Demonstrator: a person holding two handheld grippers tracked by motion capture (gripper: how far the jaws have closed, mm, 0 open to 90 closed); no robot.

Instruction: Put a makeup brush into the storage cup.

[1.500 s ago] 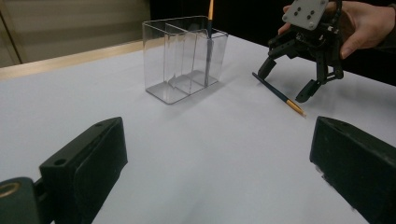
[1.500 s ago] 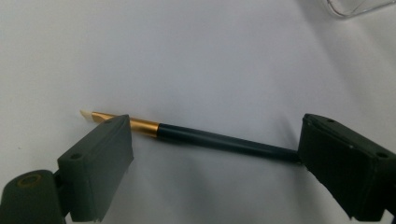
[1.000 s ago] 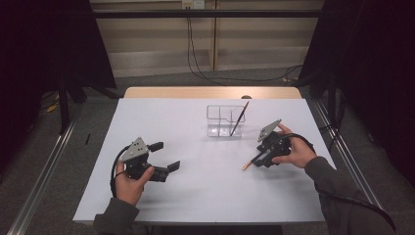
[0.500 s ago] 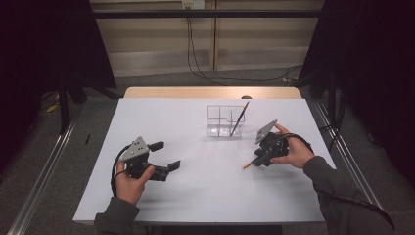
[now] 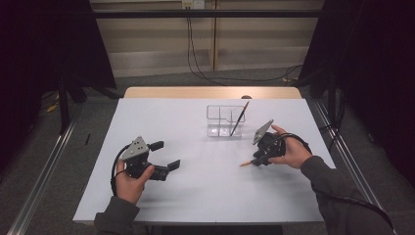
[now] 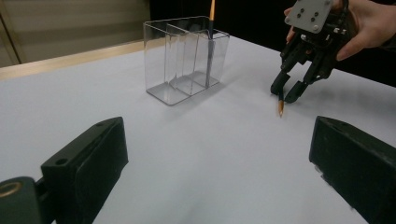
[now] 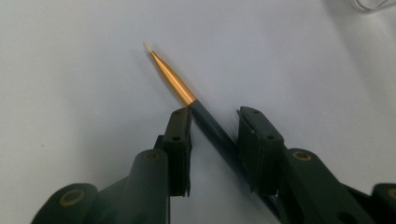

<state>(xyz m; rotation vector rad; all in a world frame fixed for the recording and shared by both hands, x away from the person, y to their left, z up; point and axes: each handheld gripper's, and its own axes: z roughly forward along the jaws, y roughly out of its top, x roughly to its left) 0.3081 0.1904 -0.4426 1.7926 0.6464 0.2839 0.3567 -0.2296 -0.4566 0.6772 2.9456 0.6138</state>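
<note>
While the left gripper point(image 5: 165, 155) rests low on the near-left part of the white table point(image 5: 161, 122), its jaws stand spread wide with bare tabletop between them. Right gripper point(image 5: 255, 160) sits at the right side of the table, tilted down toward the surface, held in a hand point(image 5: 289, 152). Its jaws straddle a pencil point(image 7: 187, 102) lying on the table: dark shaft running between them, gold tapered end pointing out past the tips. The jaw on the left of the right gripper view appears to touch the shaft; the other stands slightly off, so not a closed pinch. Clear plastic organizer point(image 5: 224, 121) stands at mid-table, farther than the right gripper and just to its left. A second dark pencil point(image 5: 239, 118) leans upright in its right-hand compartment.
</note>
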